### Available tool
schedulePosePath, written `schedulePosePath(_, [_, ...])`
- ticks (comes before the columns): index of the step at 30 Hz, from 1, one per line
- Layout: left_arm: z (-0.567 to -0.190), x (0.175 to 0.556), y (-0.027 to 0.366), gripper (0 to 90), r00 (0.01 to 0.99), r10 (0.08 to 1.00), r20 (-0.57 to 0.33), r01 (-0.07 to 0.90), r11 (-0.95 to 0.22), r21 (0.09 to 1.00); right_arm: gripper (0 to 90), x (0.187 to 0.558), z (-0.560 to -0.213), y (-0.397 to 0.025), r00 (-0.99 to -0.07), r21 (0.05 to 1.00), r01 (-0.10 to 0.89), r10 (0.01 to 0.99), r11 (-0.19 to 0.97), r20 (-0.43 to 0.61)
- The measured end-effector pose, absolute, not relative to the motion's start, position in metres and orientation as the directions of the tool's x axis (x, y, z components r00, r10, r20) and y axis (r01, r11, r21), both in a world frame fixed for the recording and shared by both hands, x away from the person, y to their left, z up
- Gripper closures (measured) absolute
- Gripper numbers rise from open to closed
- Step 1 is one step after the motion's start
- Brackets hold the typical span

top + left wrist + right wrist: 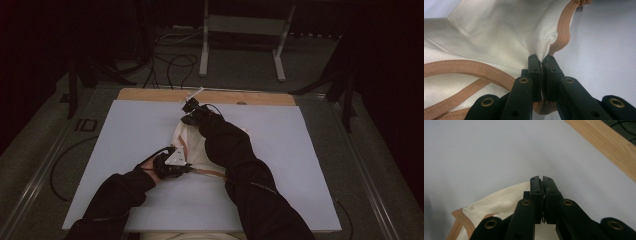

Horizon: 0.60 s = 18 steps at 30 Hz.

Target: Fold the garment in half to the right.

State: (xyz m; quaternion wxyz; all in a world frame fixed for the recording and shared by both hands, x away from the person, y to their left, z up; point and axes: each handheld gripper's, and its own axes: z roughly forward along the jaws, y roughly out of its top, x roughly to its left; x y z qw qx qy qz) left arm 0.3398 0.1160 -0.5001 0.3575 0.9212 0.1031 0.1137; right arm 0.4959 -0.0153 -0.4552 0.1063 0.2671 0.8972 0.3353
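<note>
pinched the cream garment (499,32) by its tan-trimmed edge in both closed tongs, left gripper (541,61) nearer, right gripper (541,178) beyond.

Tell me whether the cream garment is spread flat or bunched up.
Bunched. The cream fabric garment with tan trim shows folds and creases, gathered where the left gripper pinches it; the right gripper is shut at its far edge.

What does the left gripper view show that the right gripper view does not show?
Left gripper view: the left gripper shut on the cream cloth garment beside its tan stitched trim, with tan straps crossing nearby. Right gripper view: the right gripper with jaws closed, and the light wooden table edge. Both share the garment, its trim and the pale blue table sheet.
</note>
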Motion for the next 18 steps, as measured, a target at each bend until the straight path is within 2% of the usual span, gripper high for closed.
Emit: schedulePosePath(18, [-0.476,0.339,0.105,86.6,0.956,0.219,0.193,0.051,-0.775,0.630,88.5,0.489,-0.436,-0.042,-0.815,0.697,0.406,0.579,0.591,-0.017])
